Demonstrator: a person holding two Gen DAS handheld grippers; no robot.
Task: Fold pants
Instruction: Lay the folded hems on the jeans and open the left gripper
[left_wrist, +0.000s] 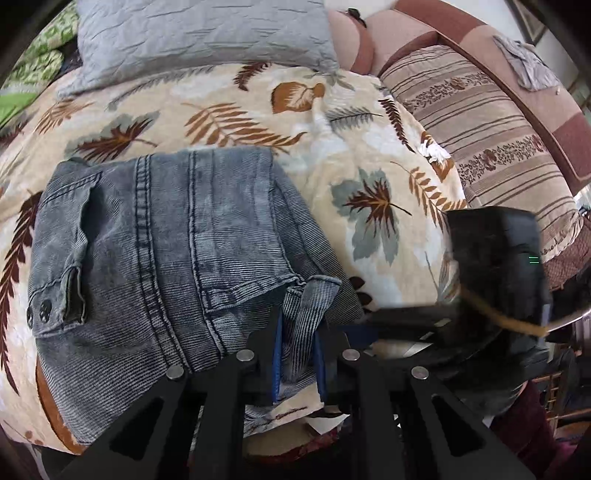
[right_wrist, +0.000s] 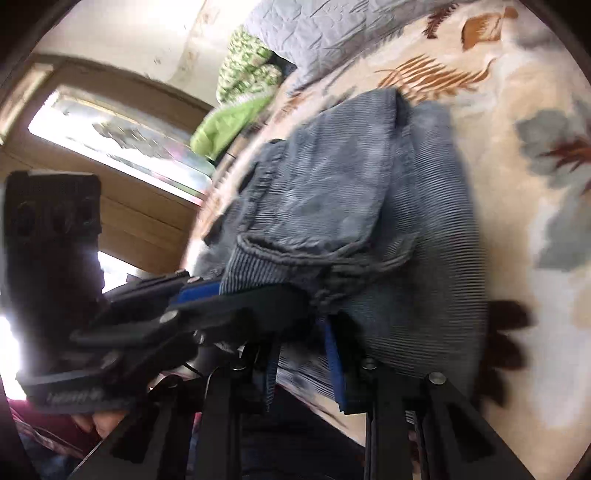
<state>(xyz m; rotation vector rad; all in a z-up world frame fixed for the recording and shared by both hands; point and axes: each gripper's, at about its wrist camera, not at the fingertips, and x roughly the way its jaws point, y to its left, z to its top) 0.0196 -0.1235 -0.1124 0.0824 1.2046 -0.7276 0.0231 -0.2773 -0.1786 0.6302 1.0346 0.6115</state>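
Observation:
The grey-blue corduroy pants (left_wrist: 166, 251) lie folded into a thick bundle on the leaf-patterned bedspread (left_wrist: 332, 122). My left gripper (left_wrist: 299, 339) is shut on a corner of the pants at their near right edge; cloth fills the gap between its blue pads. The right gripper's body (left_wrist: 495, 273) shows just to its right. In the right wrist view, the pants (right_wrist: 351, 206) fill the middle. My right gripper (right_wrist: 306, 350) is shut on the pants' near edge. The left gripper (right_wrist: 155, 306) lies beside it at the left, clamped on the same edge.
A grey quilted pillow (left_wrist: 199, 37) lies at the head of the bed. A green patterned cloth (left_wrist: 40, 51) sits at the far left. A striped brown sofa cushion (left_wrist: 491, 140) borders the bed on the right. A window (right_wrist: 118, 136) shows in the right wrist view.

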